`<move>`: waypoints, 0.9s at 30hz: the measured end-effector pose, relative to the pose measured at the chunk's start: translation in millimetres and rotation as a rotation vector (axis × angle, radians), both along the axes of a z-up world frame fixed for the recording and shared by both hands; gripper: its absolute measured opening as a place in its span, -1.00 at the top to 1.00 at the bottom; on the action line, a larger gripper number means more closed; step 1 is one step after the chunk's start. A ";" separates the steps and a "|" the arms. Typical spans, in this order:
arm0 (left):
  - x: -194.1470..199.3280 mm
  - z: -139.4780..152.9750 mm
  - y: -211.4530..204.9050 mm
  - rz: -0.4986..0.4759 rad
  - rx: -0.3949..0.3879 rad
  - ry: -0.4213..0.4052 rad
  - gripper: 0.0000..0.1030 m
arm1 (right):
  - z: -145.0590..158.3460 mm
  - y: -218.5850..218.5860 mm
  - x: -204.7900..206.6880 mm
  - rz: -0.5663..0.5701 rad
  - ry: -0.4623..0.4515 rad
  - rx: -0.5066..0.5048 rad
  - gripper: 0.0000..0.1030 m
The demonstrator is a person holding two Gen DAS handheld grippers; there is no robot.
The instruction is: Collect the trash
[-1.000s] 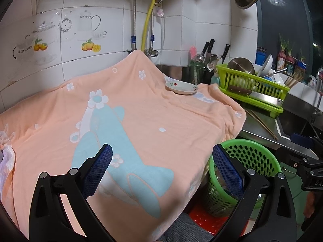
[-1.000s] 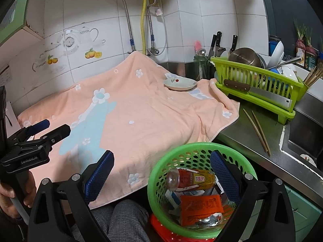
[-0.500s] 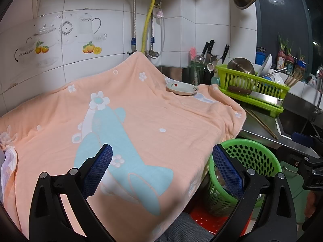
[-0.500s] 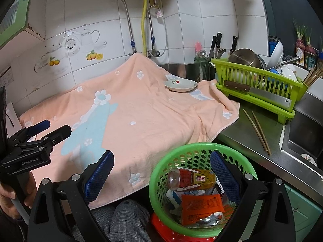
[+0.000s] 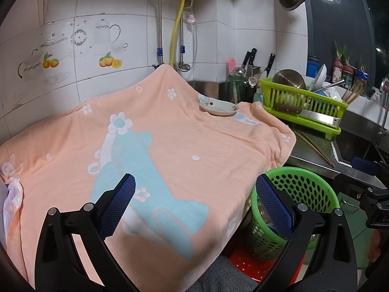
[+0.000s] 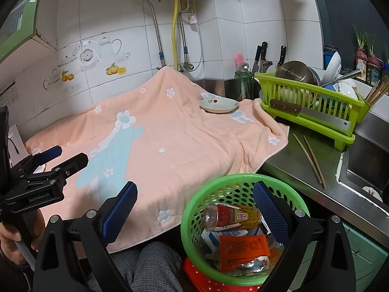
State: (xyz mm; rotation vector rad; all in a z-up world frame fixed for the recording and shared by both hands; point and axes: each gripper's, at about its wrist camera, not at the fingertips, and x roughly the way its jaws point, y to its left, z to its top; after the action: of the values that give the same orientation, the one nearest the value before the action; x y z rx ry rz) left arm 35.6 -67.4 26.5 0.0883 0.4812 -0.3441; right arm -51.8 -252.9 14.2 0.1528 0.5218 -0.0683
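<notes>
A green mesh basket (image 6: 226, 182) stands below the counter edge, also in the left wrist view (image 5: 313, 182). It holds a plastic bottle (image 6: 231, 215), an orange wrapper (image 6: 243, 247) and other packets. My right gripper (image 6: 194, 209) is open and empty, just above the basket's near left rim. My left gripper (image 5: 194, 202) is open and empty above the front of the peach towel (image 5: 170, 146); it also shows at the left of the right wrist view (image 6: 48, 160). A crumpled white piece (image 5: 12, 199) lies at the towel's left edge.
A small white dish (image 6: 218, 104) sits on the towel's far right. A green dish rack (image 6: 308, 102) with pots and a cleaver stands right, chopsticks (image 6: 308, 158) on the steel counter, a sink (image 6: 364, 165) beyond. A red stool (image 6: 199, 277) is under the basket.
Both grippers have risen and tilted up slightly, so the view shifted a little. Both stay open and empty. Nothing in the basket has moved.
</notes>
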 end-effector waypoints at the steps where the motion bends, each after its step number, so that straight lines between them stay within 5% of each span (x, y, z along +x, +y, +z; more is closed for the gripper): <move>1: -0.2 -0.1 -0.8 -0.002 0.000 0.000 -0.90 | 0.0 -0.2 0.0 0.000 0.000 0.000 -0.80; 27: 3.4 -1.9 -0.3 -0.004 0.009 0.000 -0.90 | -0.9 2.2 0.5 0.000 0.001 0.005 -0.80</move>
State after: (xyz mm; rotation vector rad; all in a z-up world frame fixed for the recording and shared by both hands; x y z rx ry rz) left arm 39.0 -67.7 24.7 0.0980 0.4829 -0.3457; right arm -51.4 -250.7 13.3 0.1574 0.5227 -0.0674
